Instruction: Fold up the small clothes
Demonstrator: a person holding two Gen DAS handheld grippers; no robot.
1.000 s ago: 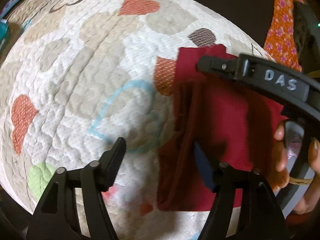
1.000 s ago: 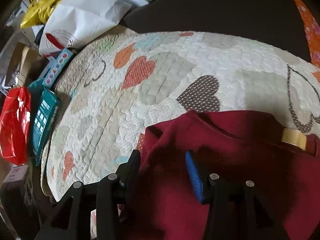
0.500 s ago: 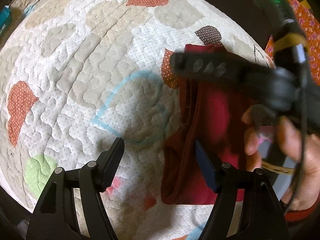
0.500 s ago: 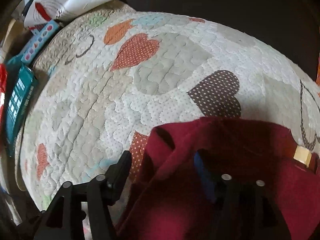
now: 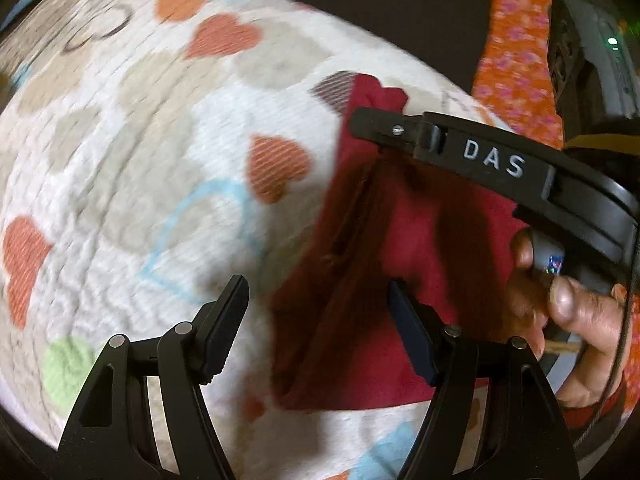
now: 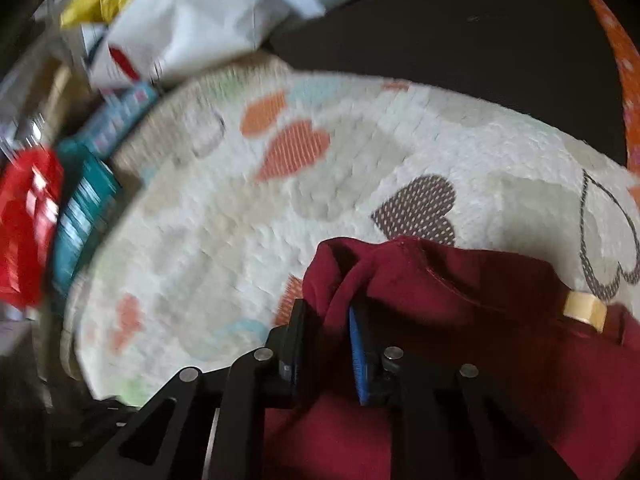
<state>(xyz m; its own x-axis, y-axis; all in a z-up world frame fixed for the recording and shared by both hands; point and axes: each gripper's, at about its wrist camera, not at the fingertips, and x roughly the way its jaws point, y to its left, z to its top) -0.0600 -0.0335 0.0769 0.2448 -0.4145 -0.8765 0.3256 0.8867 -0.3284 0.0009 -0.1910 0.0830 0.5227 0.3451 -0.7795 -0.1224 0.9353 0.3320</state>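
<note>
The right tongs (image 6: pixel 326 344) are clamped on a bunched edge of the dark red cloth garment (image 6: pixel 460 300), which lies on the white quilted heart-print cover (image 6: pixel 360 152) ahead of them. The left tongs (image 5: pixel 316 312) stand wide apart, empty, the garment (image 5: pixel 400 240) just ahead to their right, under the right tongs (image 5: pixel 460 148)
</note>
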